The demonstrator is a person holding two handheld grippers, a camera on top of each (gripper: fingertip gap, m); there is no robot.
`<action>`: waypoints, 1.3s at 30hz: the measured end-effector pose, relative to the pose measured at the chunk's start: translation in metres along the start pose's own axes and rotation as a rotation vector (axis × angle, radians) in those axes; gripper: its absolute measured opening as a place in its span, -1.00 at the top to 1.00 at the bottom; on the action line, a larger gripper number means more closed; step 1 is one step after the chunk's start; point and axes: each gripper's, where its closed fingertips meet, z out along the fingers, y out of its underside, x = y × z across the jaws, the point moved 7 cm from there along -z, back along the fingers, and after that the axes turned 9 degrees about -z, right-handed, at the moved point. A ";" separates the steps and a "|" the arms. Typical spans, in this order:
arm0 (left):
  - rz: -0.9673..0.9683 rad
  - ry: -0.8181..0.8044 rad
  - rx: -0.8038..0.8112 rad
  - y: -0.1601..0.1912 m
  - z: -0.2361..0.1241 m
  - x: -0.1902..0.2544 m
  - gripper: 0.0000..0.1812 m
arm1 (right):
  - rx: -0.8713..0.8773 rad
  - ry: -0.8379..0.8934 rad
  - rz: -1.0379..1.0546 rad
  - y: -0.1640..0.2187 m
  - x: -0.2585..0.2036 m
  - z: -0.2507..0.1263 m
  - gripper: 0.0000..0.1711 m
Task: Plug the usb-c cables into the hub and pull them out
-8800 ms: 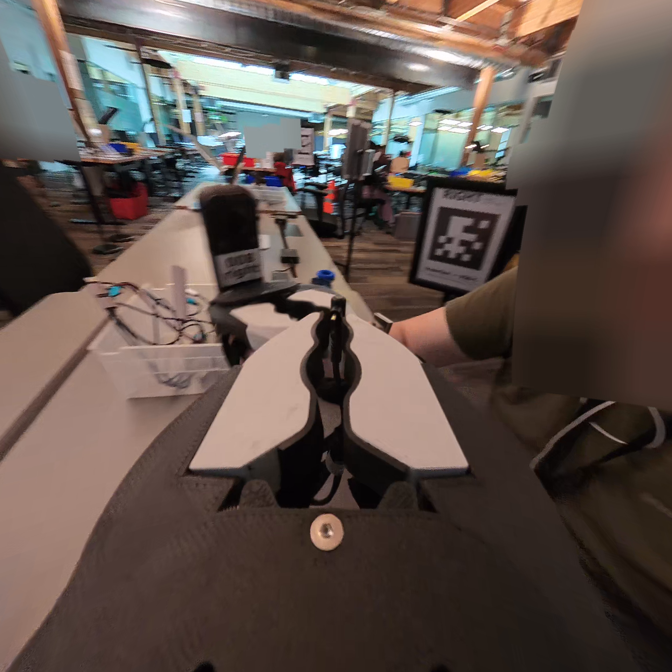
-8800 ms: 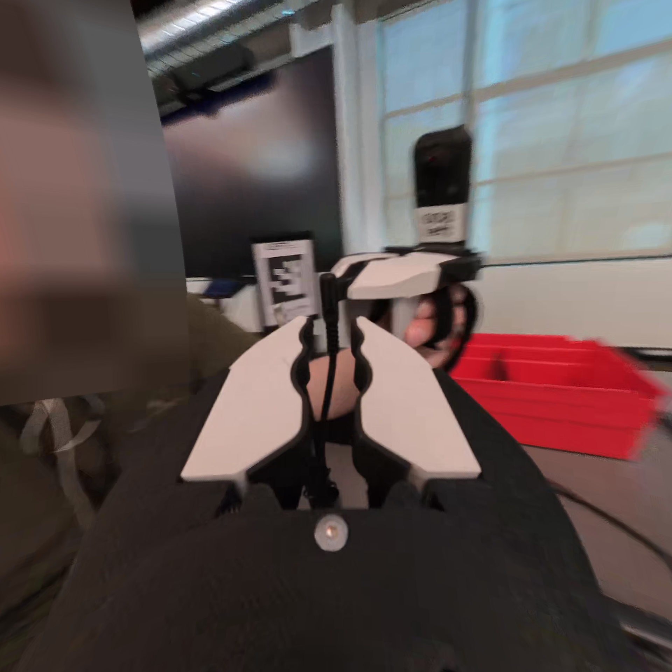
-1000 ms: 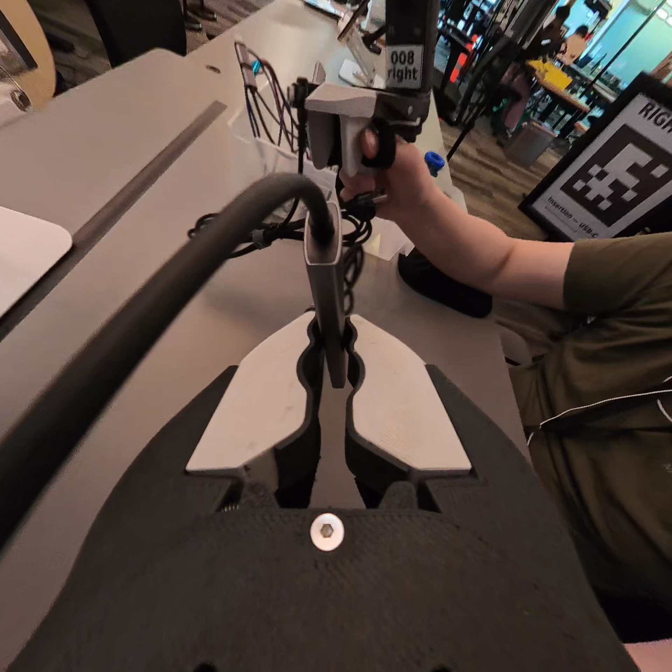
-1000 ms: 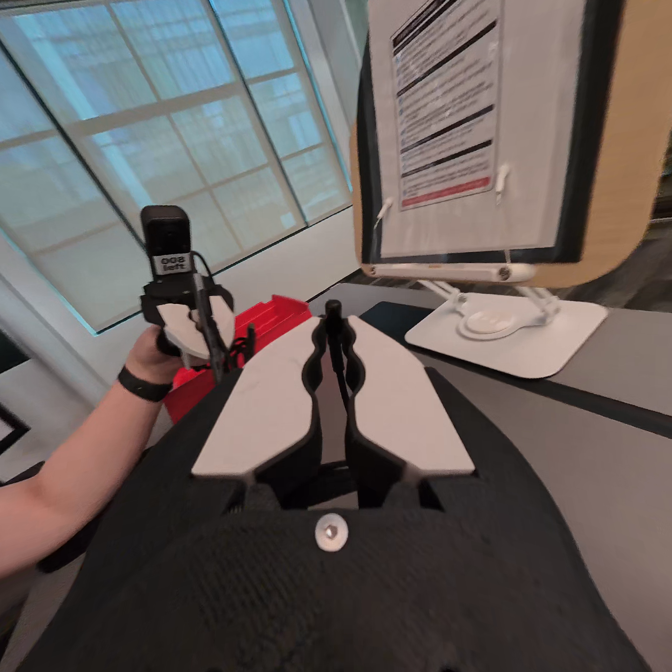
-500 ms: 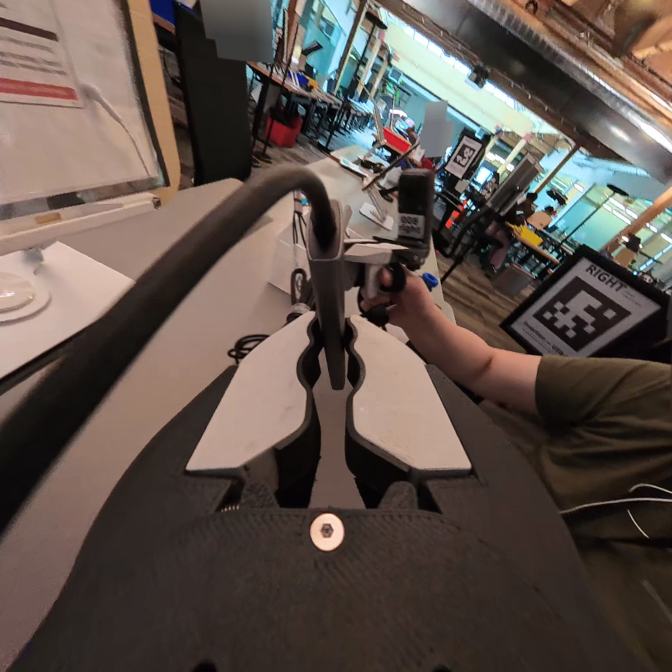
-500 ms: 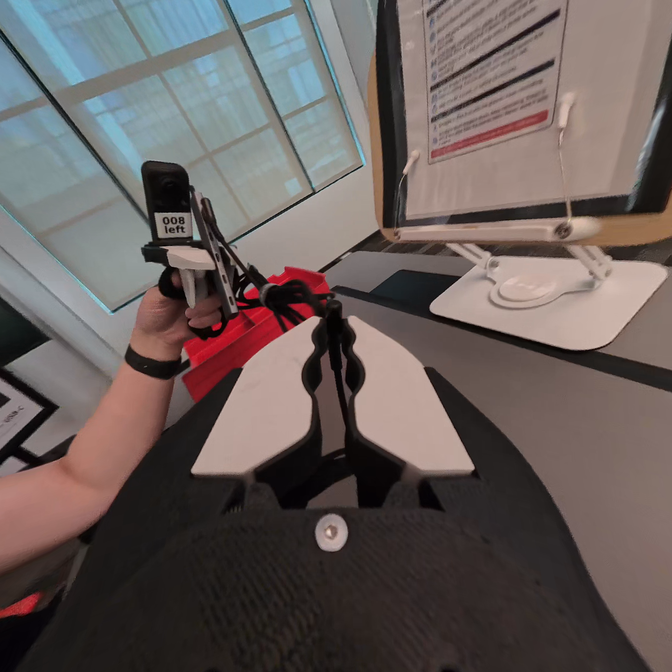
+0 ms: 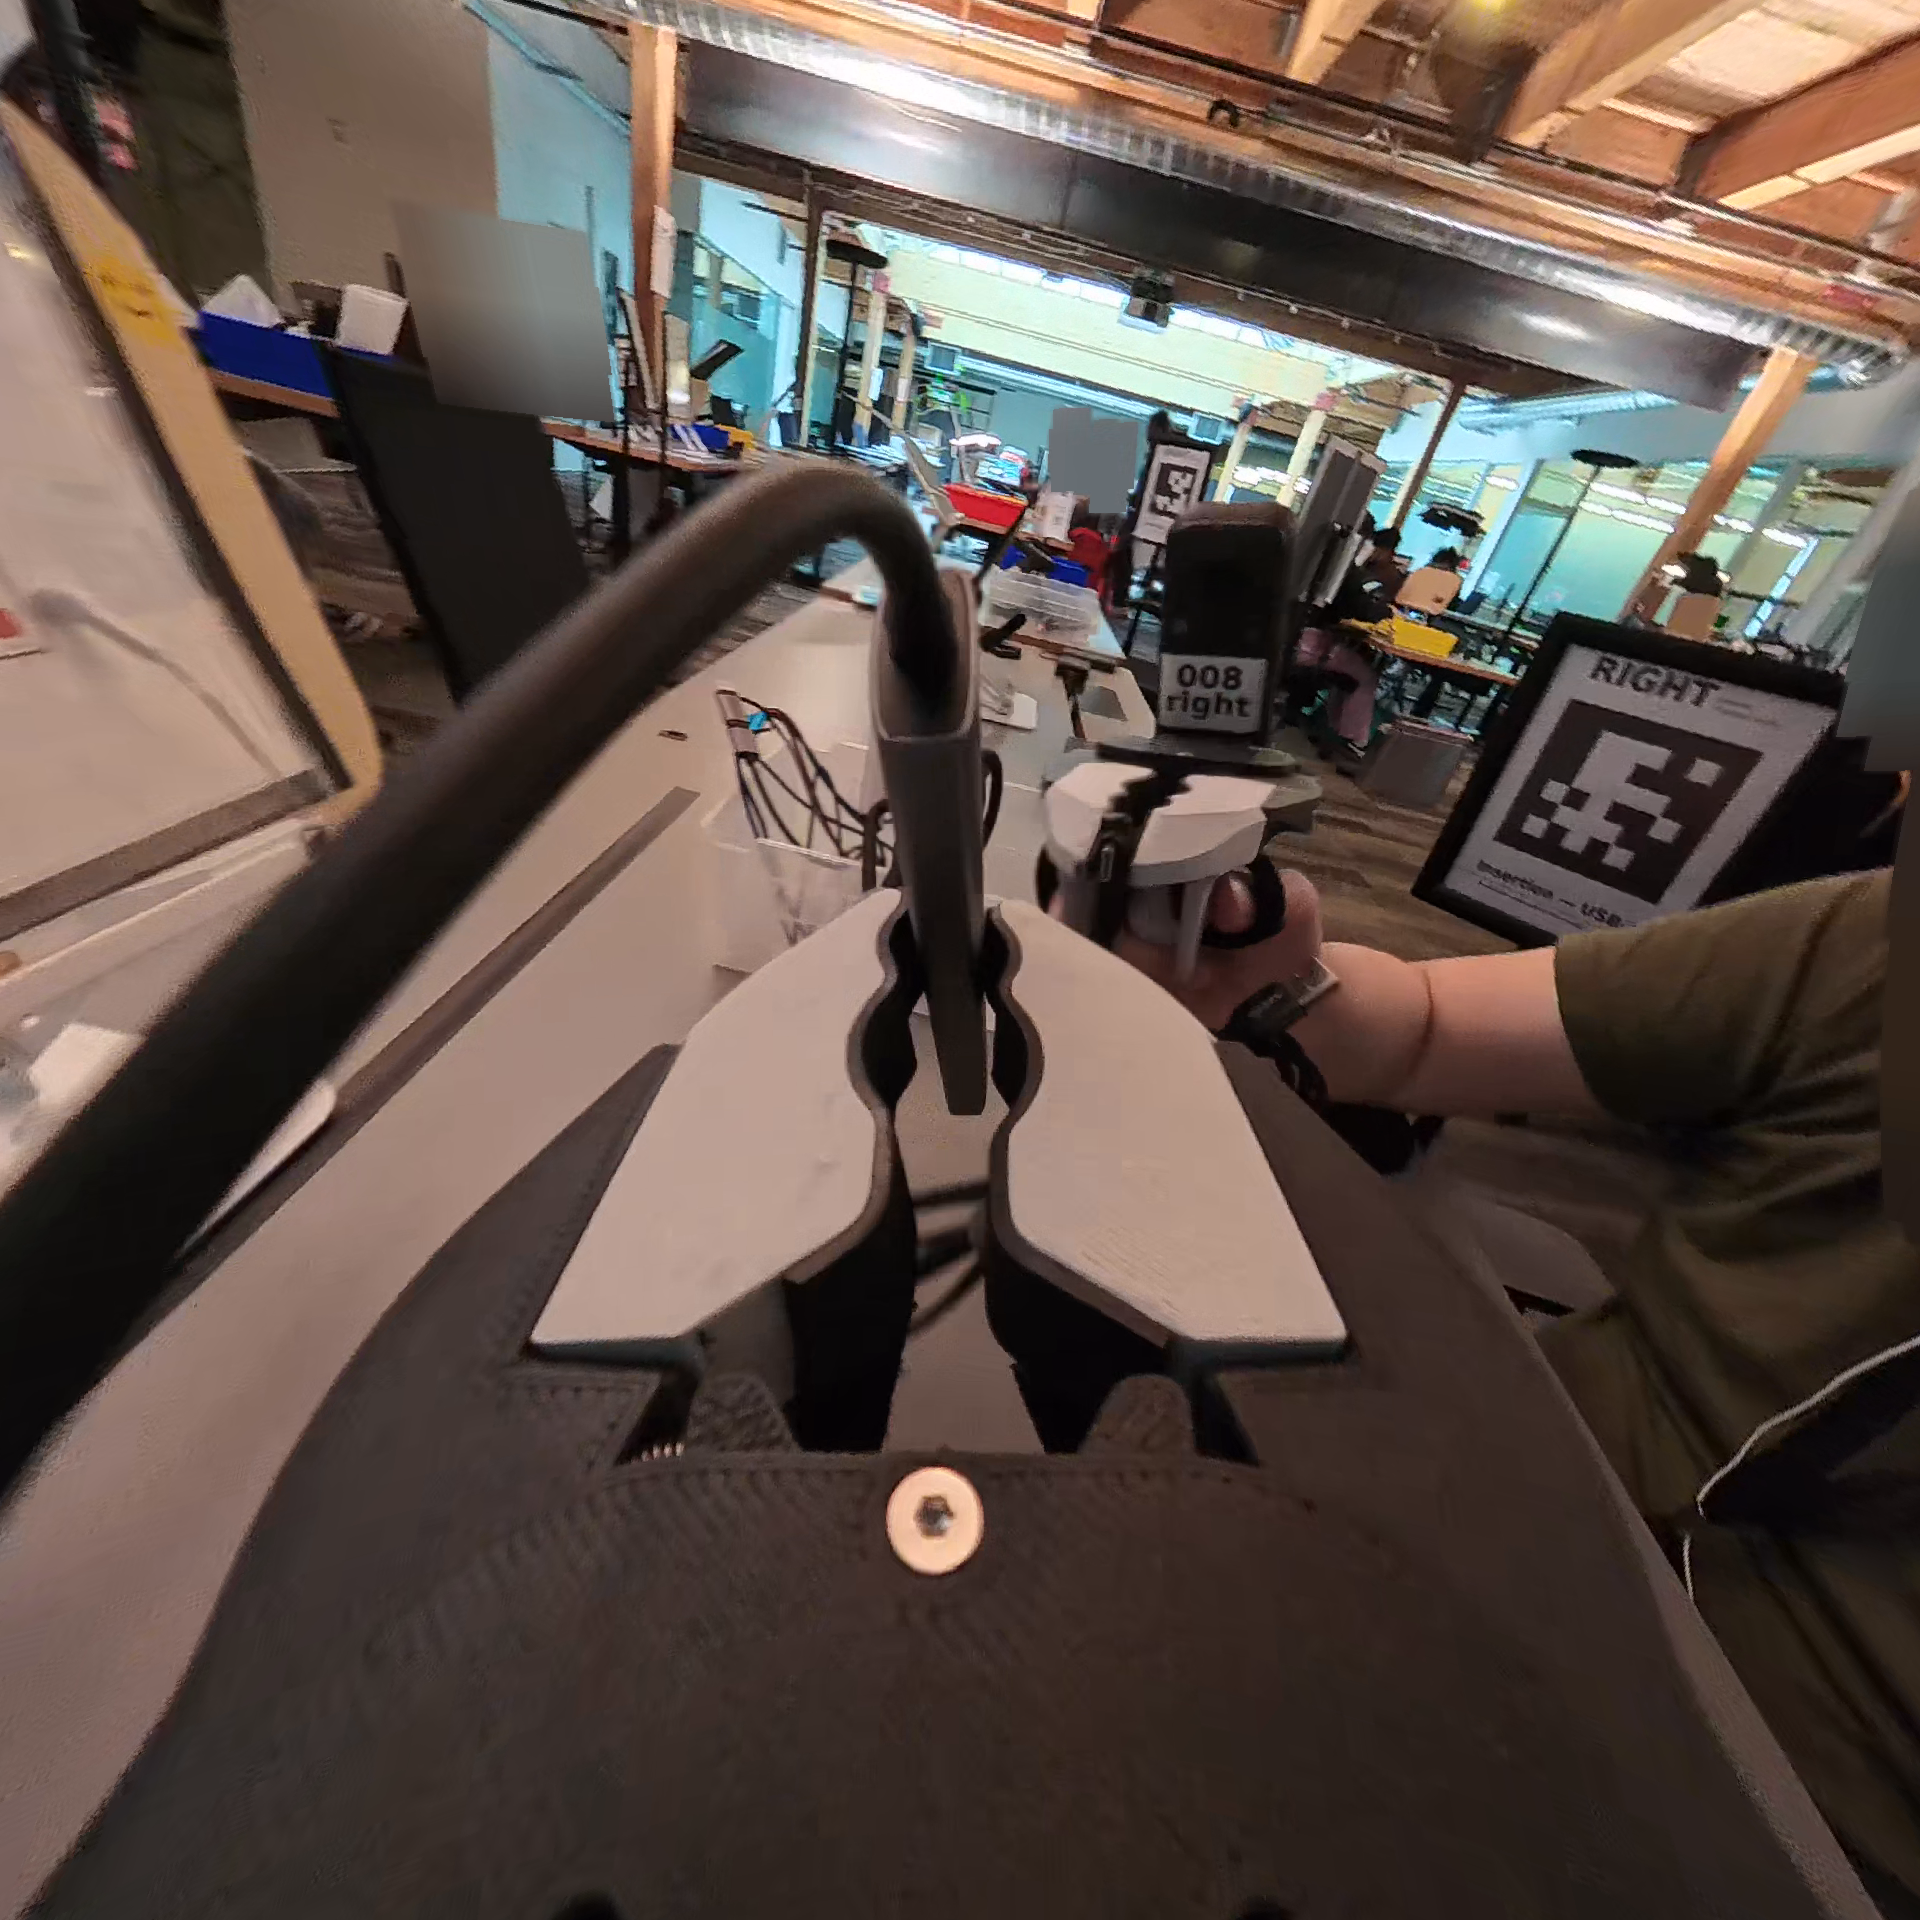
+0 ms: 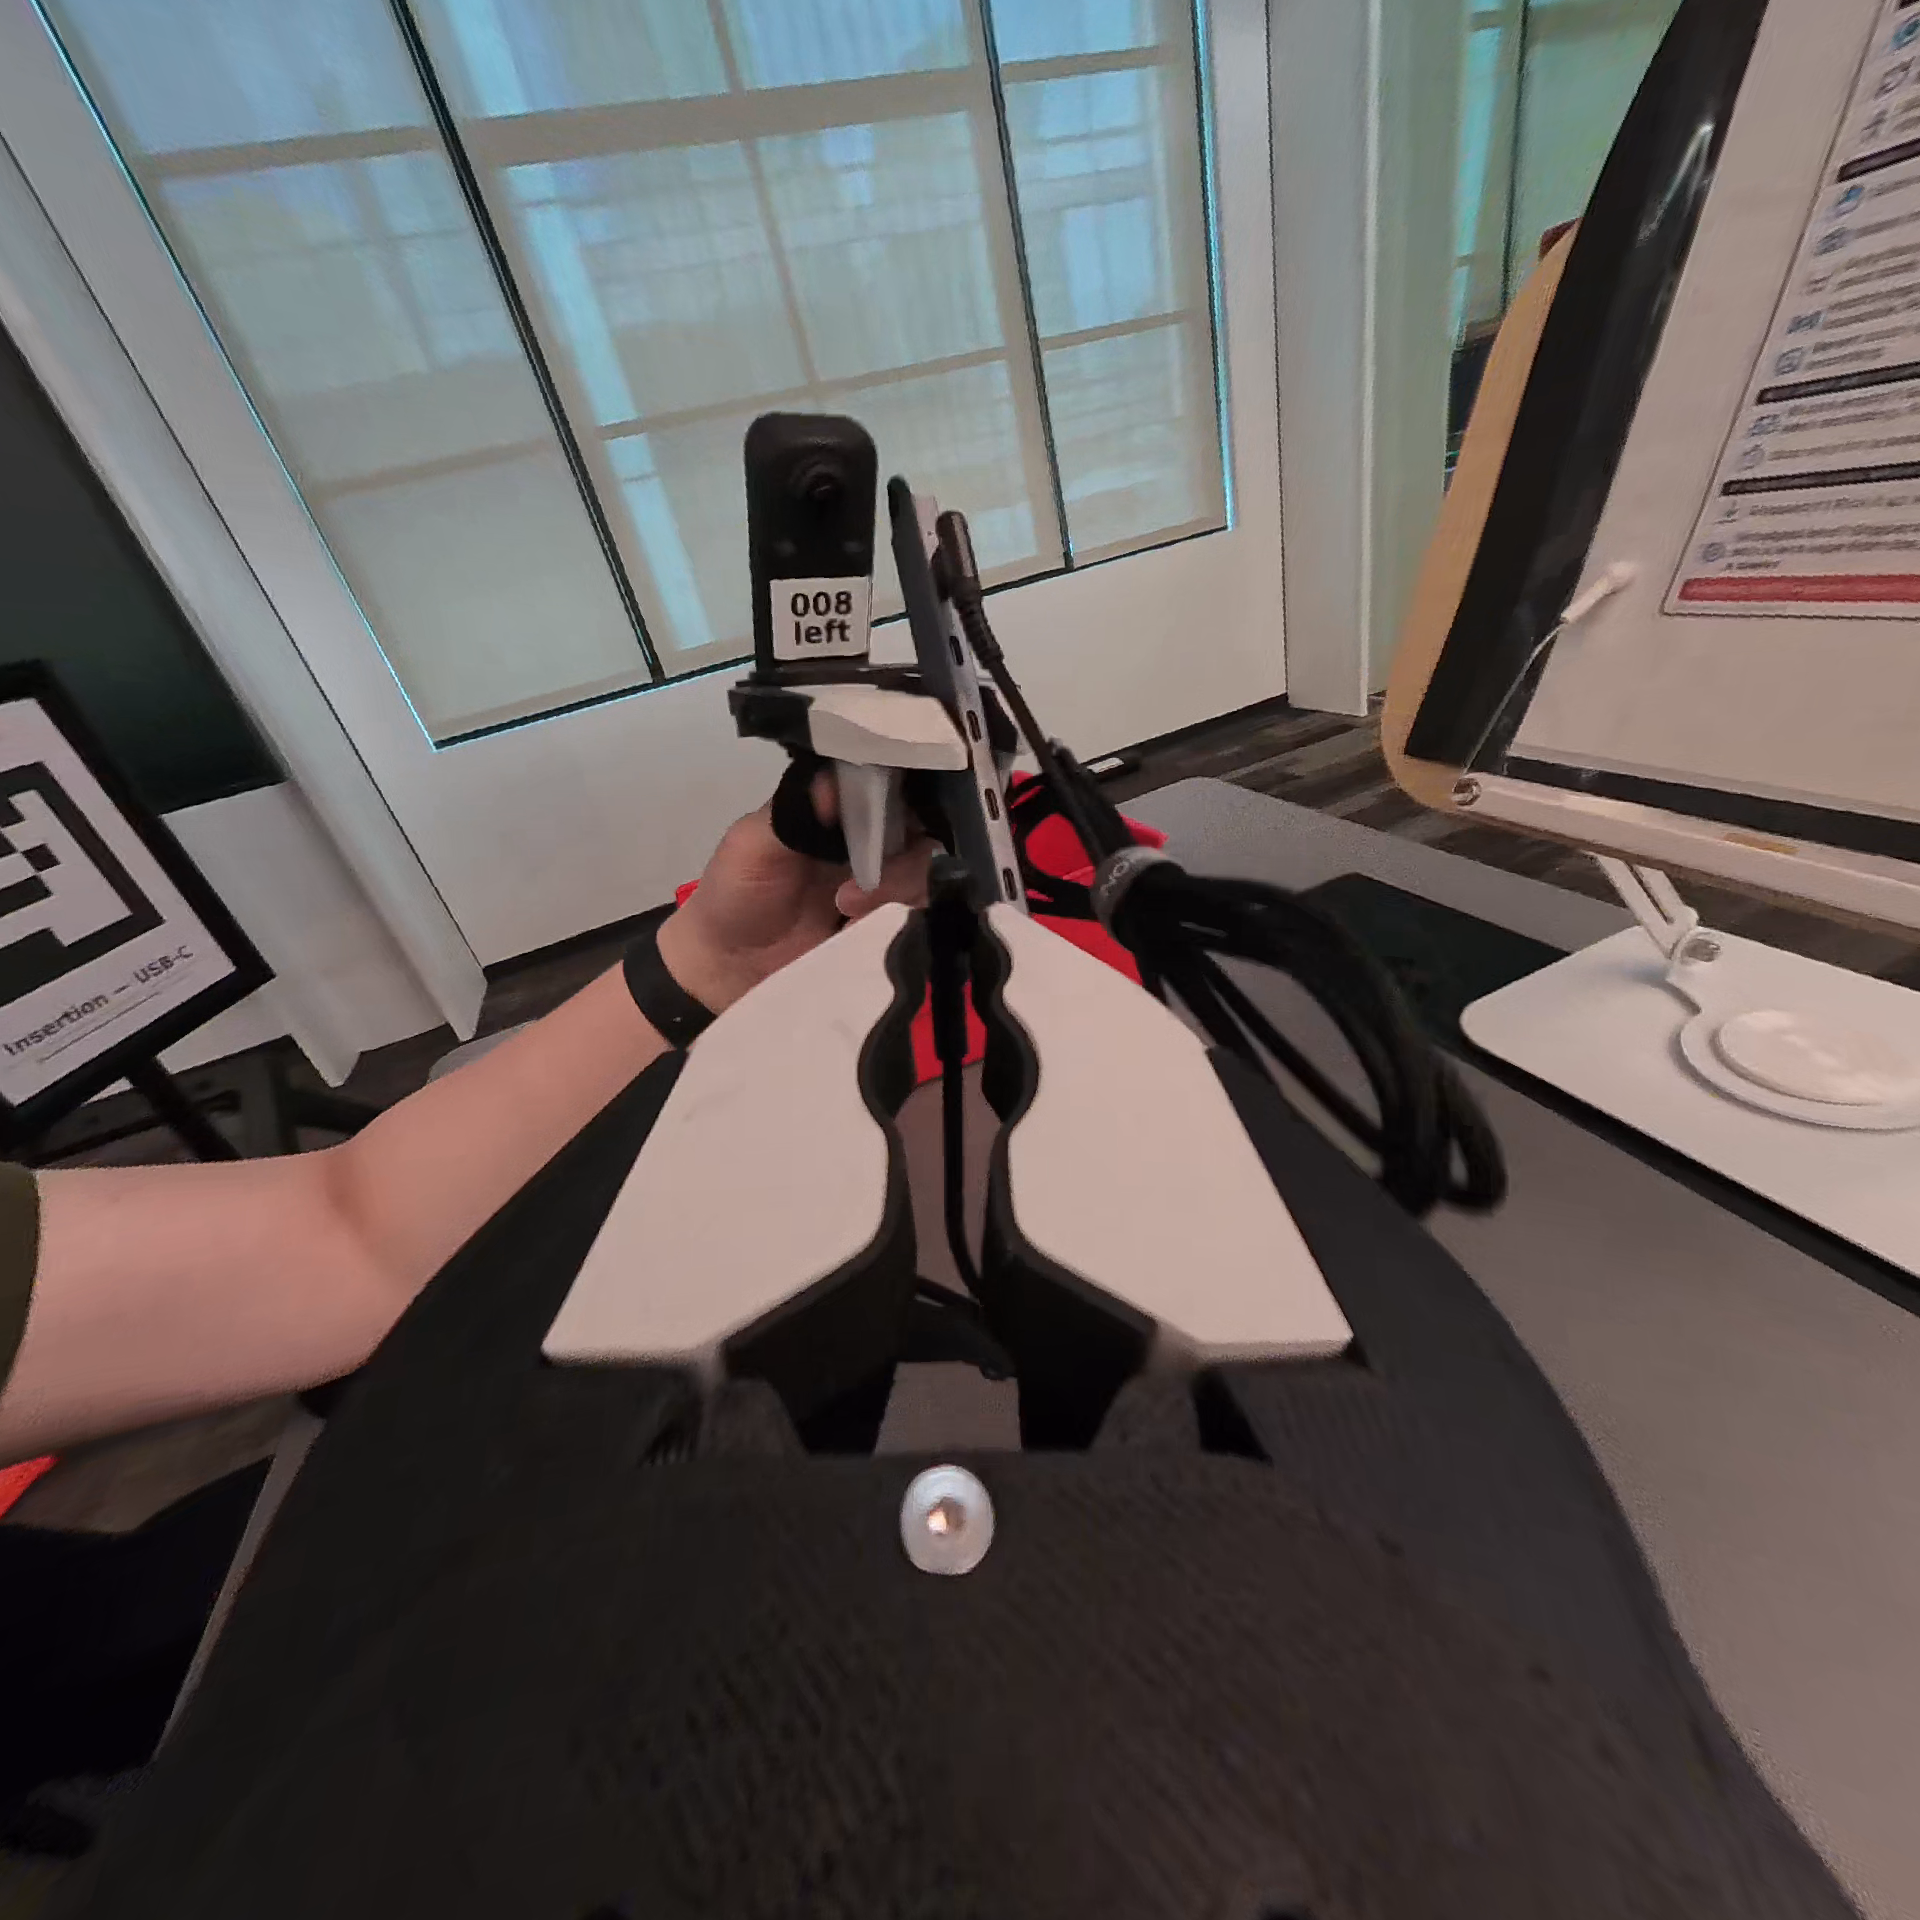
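Matt grey metal hub (image 7: 940,883), smooth white plastic gripper fingers (image 7: 769,1132) — rough woven-look black shell, rubbery cable (image 7: 436,790) — glossy.

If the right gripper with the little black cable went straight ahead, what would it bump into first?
Most likely the grey hub, held upright in the left gripper. The right gripper pinches the USB-C cable, whose plug tip points at the hub's port edge. Depth is unclear, so the plug may be nearly touching.

right gripper (image 7: 1148,821) now nearer hub (image 7: 935,883), left gripper (image 7: 948,961) raised
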 end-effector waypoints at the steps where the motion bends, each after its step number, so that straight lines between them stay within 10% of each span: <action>1: 0.015 0.020 -0.011 0.002 0.005 0.003 0.90 | -0.007 0.001 -0.013 0.002 -0.001 0.001 0.90; 39: 0.111 0.153 -0.151 0.015 0.029 0.033 0.89 | -0.258 -0.038 -0.213 -0.001 -0.015 0.005 0.90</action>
